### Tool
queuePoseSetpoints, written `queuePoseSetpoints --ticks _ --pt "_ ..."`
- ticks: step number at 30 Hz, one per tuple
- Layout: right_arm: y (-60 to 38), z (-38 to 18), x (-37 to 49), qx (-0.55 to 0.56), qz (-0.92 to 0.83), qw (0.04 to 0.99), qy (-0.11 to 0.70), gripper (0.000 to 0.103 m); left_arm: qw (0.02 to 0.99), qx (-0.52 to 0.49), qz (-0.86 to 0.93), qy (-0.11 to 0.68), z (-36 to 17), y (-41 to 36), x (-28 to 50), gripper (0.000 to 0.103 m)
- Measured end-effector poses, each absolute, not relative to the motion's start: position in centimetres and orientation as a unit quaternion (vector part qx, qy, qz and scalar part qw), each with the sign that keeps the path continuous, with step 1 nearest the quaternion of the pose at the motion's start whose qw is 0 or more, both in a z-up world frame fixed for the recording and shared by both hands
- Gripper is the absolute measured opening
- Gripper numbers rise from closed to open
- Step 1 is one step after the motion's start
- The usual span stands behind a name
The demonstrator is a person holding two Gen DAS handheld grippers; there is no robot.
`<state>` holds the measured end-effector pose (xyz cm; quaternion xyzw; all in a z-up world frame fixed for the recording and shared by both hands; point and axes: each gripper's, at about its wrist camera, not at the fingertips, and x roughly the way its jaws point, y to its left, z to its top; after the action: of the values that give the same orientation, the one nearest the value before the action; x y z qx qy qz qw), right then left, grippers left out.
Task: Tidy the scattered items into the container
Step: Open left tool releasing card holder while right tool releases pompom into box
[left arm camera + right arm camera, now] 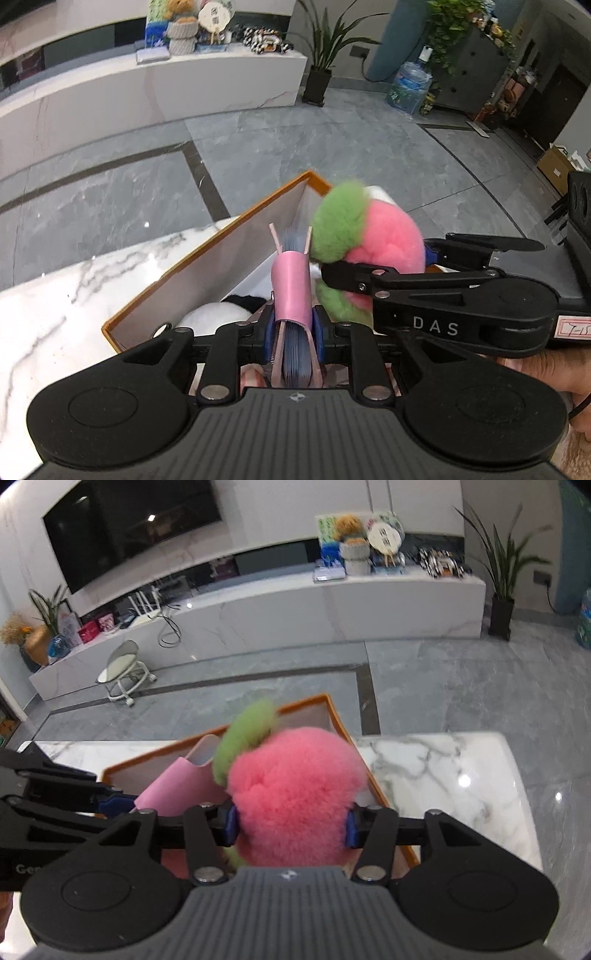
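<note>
Plush: round pink-and-green fluffy toy (295, 797), light, soft, squashy; fingers of right gripper (291, 825) clamp its middle, over the orange-rimmed cardboard box (207, 254).
Notebook: slim pink-covered booklet (293, 291), stiff, thin; left gripper (293, 326) fingers pinch its covers, above the box.
Surface: white marble (443, 771).

Left gripper (292, 328) pitched down, fingers (269, 332) nearly closed, clamping a flat item, right gripper (291, 823) alongside, pitched down, fingers (231, 825) half apart, pads against a plush, hand (546, 369) beneath.
</note>
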<state>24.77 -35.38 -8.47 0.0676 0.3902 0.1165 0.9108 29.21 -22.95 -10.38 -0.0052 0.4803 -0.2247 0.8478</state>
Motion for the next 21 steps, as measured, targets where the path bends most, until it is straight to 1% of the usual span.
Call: queuePoseSetpoints --ticks 2,3,5,6,7,8,9,10,21 --pt "-35.7 -9.2 25.2 0.082 0.110 0.909 0.395 0.060 0.847 -0.015 -0.221 0.484 -10.8 -22.8 29.5 0.028" --pt "-35.7 -9.2 25.1 0.081 0.109 0.911 0.390 0.061 0.847 -0.019 -0.219 0.483 -10.9 -22.5 29.6 0.032" --pt "-35.8 -9.2 25.1 0.087 0.108 0.913 0.385 0.062 0.855 -0.024 -0.216 0.471 -10.7 -22.0 29.4 0.044" --pt "-36.0 -9.2 25.1 0.094 0.109 0.913 0.382 0.063 0.859 -0.028 -0.218 0.462 -10.5 -21.7 29.3 0.056" --pt "-36.1 -9.1 25.0 0.099 0.109 0.913 0.379 0.063 0.863 -0.033 -0.220 0.453 -10.2 -21.4 29.1 0.062" --pt "-36.1 -8.9 24.8 0.100 0.109 0.915 0.374 0.065 0.865 -0.039 -0.224 0.447 -10.0 -21.2 29.0 0.063" --pt "-36.1 -8.7 24.7 0.098 0.109 0.918 0.370 0.069 0.865 -0.042 -0.228 0.444 -9.8 -21.0 28.7 0.063" --pt "-36.0 -8.5 24.5 0.094 0.108 0.919 0.367 0.070 0.865 -0.044 -0.232 0.443 -9.6 -20.9 28.5 0.063" --pt "-35.1 -7.5 23.6 0.081 0.118 0.920 0.365 0.070 0.866 -0.037 -0.232 0.441 -9.0 -20.9 27.8 0.063"
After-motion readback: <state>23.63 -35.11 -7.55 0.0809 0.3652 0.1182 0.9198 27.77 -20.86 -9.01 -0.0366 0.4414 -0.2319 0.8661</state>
